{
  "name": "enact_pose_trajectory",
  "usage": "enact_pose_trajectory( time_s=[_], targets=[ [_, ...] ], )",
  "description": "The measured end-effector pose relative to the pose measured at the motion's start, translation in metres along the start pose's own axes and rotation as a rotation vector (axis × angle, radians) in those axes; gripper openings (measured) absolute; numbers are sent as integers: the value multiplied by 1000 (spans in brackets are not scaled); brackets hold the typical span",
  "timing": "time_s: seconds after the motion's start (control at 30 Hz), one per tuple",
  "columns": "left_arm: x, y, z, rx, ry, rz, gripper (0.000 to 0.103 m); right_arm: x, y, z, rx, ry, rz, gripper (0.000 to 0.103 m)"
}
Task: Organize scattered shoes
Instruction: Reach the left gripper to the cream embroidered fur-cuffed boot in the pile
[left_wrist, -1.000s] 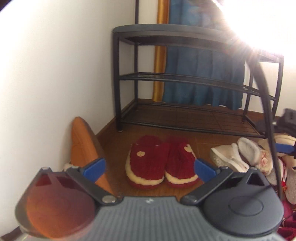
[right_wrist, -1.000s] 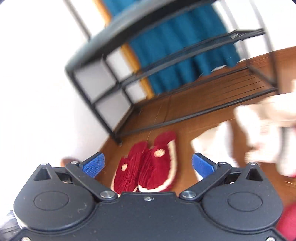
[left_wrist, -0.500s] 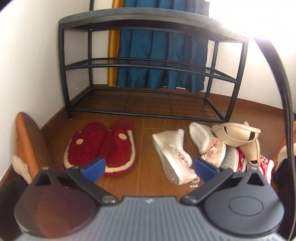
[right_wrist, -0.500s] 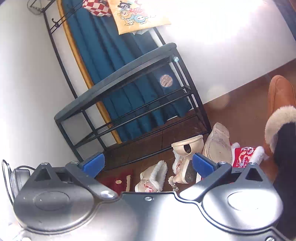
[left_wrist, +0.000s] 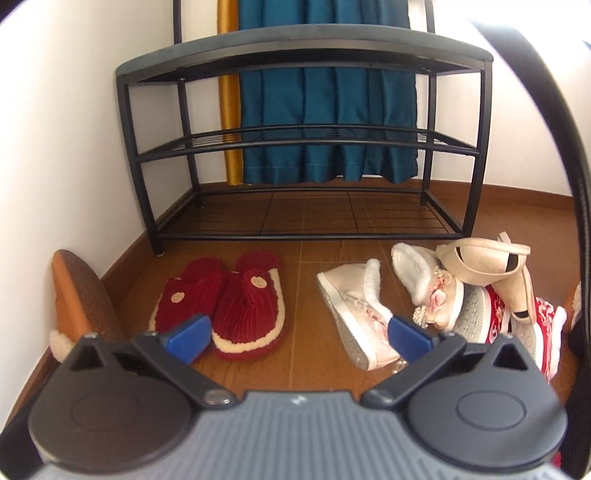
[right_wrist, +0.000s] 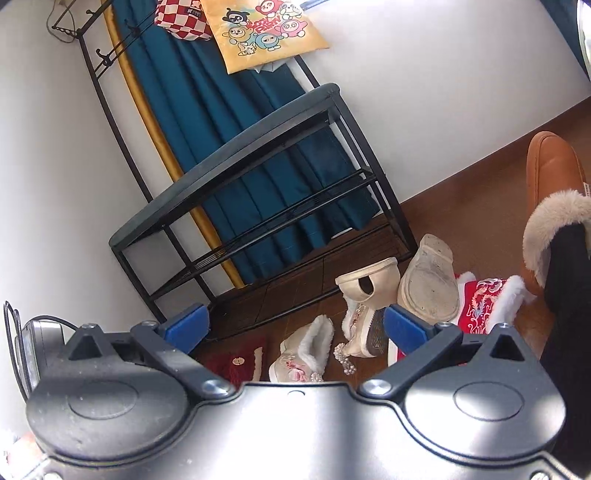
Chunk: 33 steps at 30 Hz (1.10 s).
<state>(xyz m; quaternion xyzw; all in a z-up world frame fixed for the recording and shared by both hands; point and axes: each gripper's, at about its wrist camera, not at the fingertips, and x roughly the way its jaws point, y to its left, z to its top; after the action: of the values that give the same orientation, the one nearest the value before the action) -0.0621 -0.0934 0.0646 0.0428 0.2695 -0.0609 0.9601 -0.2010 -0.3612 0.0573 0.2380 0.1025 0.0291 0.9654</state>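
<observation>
Shoes lie scattered on the wood floor in front of a black metal shoe rack (left_wrist: 303, 147). A pair of red knit slippers (left_wrist: 229, 306) sits side by side at the left. A pale pink fur-lined shoe (left_wrist: 354, 314) lies on its side in the middle. A pile at the right holds another pink shoe (left_wrist: 428, 291), beige heeled sandals (left_wrist: 484, 262) and a red embroidered shoe (left_wrist: 535, 325). My left gripper (left_wrist: 299, 338) is open and empty above the floor. My right gripper (right_wrist: 295, 328) is open and empty, higher up, over the same pile (right_wrist: 369, 306).
A brown fur-lined boot (left_wrist: 77, 295) leans on the left wall; another one (right_wrist: 550, 195) stands at the right. The rack's shelves (right_wrist: 258, 236) hold nothing. A blue curtain (left_wrist: 321, 110) hangs behind it, and bags (right_wrist: 266, 29) hang on a coat stand. A black cable (left_wrist: 554, 147) crosses the right.
The left view has swung right and pulled back, from the red slippers close up to the whole rack and shoe pile. The right view rose and tilted. Both grippers stayed open.
</observation>
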Motion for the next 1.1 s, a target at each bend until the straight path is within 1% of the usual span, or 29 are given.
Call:
enact_pose_trajectory(
  time_s=[0.1,0.2,0.27,0.37,0.5,0.6,0.7,0.8,0.87,0.97,1.0,1.07,1.1],
  targets=[
    [6,-5,-5,0,7,-19,102,1,-6,-4,8,0,-14,103],
    [16,-6,-13,-22,9,-55,102,3,-14,-9,23,1,-19,103],
    [23,-9,-19,-19,3,-79,102,5,-21,-13,48,-11,-1,103],
    [32,-14,-25,-2,-8,-104,102,9,-37,-21,119,-37,33,103],
    [50,-20,-28,14,10,-108,102,23,-52,-30,174,-27,-9,103],
    [60,-23,-29,18,-3,-115,102,28,-53,-30,194,-28,11,103],
    [66,-29,-29,50,-28,-128,102,28,-50,-27,179,-34,38,103],
    [74,-39,-29,95,-47,-165,102,28,-51,-26,173,-53,63,103],
    [82,-46,-28,118,-49,-190,102,29,-55,-27,190,-59,63,103],
    [92,-53,-26,131,-39,-217,100,31,-62,-31,219,-64,50,103],
    [96,-56,-25,138,-33,-220,94,32,-64,-33,226,-68,51,103],
    [108,-59,-23,156,-3,-215,86,34,-68,-35,250,-74,68,103],
    [115,-60,-23,156,18,-205,86,36,-71,-37,277,-76,82,103]
  ],
)
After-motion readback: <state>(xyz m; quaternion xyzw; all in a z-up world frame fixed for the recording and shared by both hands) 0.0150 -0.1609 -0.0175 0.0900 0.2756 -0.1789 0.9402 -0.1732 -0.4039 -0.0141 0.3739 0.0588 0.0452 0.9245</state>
